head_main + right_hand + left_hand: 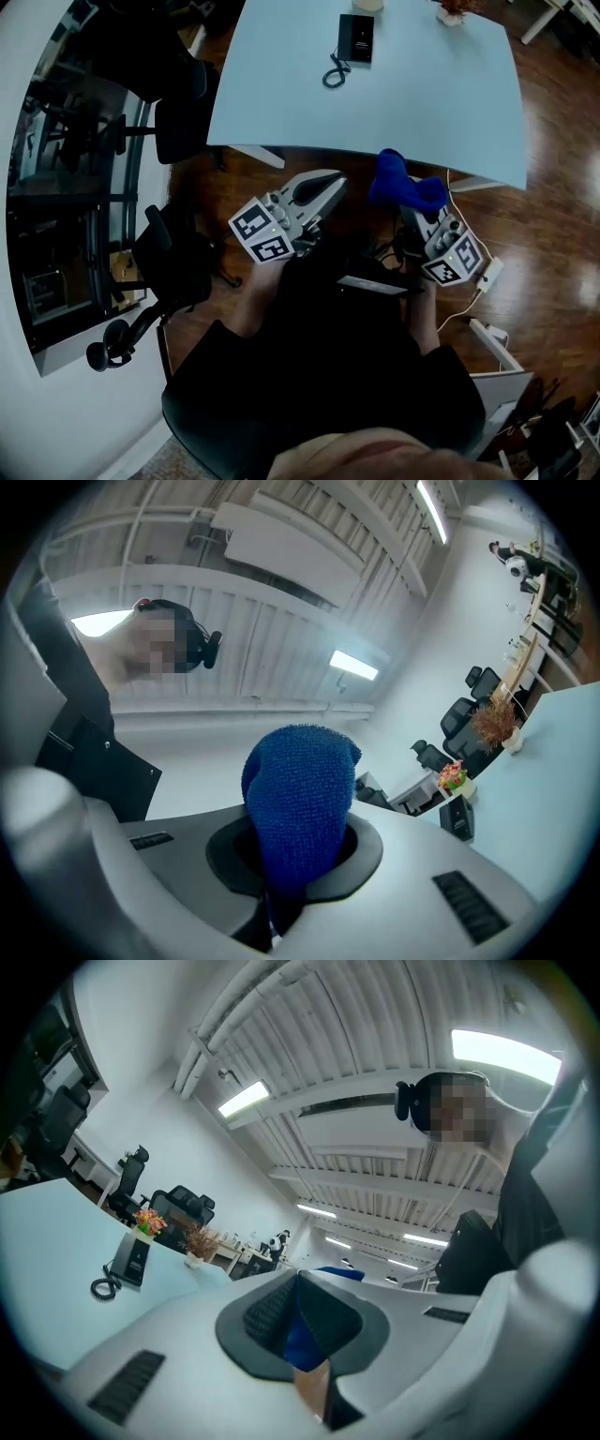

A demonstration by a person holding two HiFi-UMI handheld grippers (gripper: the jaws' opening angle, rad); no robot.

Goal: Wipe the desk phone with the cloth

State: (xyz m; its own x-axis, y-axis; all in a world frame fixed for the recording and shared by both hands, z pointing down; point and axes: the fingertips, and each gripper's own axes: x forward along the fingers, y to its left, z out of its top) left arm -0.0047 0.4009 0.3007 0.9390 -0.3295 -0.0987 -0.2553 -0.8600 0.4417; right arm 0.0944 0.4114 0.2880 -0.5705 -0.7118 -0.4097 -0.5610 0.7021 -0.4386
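Right claw (281,892) clamped on blue cloth (300,803), which stands bunched out of its jaws; left claw (298,1326) closed, empty; phone (356,37) lies near desk (431,103) far edge, long axis toward that edge, well apart from both claws.

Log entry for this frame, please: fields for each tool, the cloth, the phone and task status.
left tool: jaws together, nothing held
right tool: shut on the blue cloth, near the front edge of the table
blue cloth: bunched, sticking up out of the jaws
desk phone: far across the table, coiled cord beside it, neither tool near it
status: wiping not yet begun
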